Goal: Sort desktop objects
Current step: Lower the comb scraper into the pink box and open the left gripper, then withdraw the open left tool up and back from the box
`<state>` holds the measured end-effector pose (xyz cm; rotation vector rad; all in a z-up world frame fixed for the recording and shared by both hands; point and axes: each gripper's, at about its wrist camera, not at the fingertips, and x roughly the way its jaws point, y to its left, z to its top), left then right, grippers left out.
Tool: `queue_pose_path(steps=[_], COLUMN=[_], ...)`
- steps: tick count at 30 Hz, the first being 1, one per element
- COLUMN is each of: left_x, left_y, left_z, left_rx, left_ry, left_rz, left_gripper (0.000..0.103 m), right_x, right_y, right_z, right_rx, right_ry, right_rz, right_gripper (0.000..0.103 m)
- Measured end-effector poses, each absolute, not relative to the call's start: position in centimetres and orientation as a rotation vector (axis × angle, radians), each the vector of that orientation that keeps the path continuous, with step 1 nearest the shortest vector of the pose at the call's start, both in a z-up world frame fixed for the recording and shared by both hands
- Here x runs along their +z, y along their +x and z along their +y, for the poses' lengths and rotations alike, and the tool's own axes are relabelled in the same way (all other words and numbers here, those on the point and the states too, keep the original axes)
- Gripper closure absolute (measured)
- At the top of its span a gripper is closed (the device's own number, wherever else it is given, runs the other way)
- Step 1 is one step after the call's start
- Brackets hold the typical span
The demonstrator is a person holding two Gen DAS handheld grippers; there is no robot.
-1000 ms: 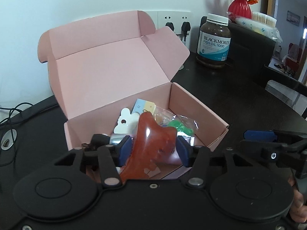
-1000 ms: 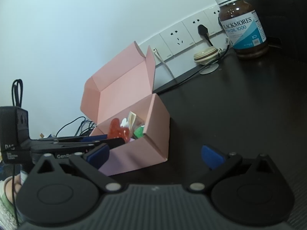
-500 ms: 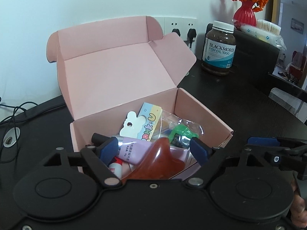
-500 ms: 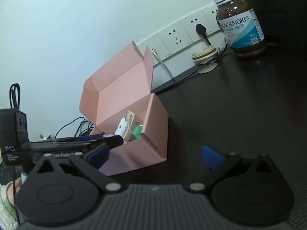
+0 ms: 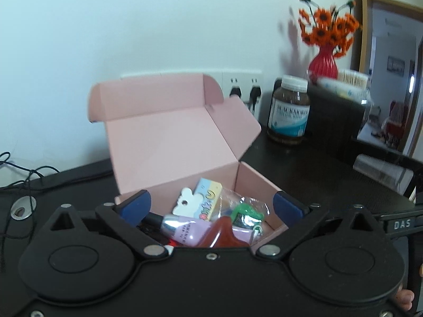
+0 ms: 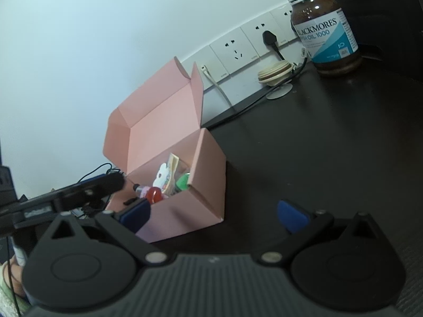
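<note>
Pink box (image 5: 169, 142) lid up, holds red piece (image 5: 224, 231), purple tube (image 5: 182, 229), small items. Left gripper (image 5: 211, 206) spread, empty; right gripper (image 6: 214, 211) spread, empty. Brown bottle (image 6: 326, 30) on bench (image 6: 317, 137), outside box.

the left gripper's body hides the near part of the red piece (image 5: 224, 231) and the purple tube (image 5: 182, 228) in the pink box (image 5: 169, 142) — box floor unseen. bottle label (image 5: 290, 117) blurred. in the right wrist view, box contents too small to identify.
</note>
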<state>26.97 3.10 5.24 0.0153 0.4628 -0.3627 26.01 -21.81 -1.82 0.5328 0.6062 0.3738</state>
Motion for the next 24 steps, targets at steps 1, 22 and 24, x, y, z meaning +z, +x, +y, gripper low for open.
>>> queue_pose_path(steps=[1, 22, 24], left_x=[5.4, 3.1, 3.0], left_y=[26.6, 20.7, 20.7], left_z=[3.5, 11.5, 11.9], left_rx=[-0.362, -0.282, -0.278], left_ry=[0.002, -0.118, -0.127], left_rz=[0.446, 0.294, 0.294], left_gripper=[0.001, 0.000, 0.000], right_x=[-1.8, -1.8, -1.7], right_y=[26.0, 26.1, 26.0], right_z=[-21.8, -21.6, -21.5], right_rx=[0.372, 0.331, 0.324], right_ry=[0.532, 0.512, 0.500], right_rz=[0.607, 0.606, 0.600], right_gripper=[0.001, 0.001, 0.001])
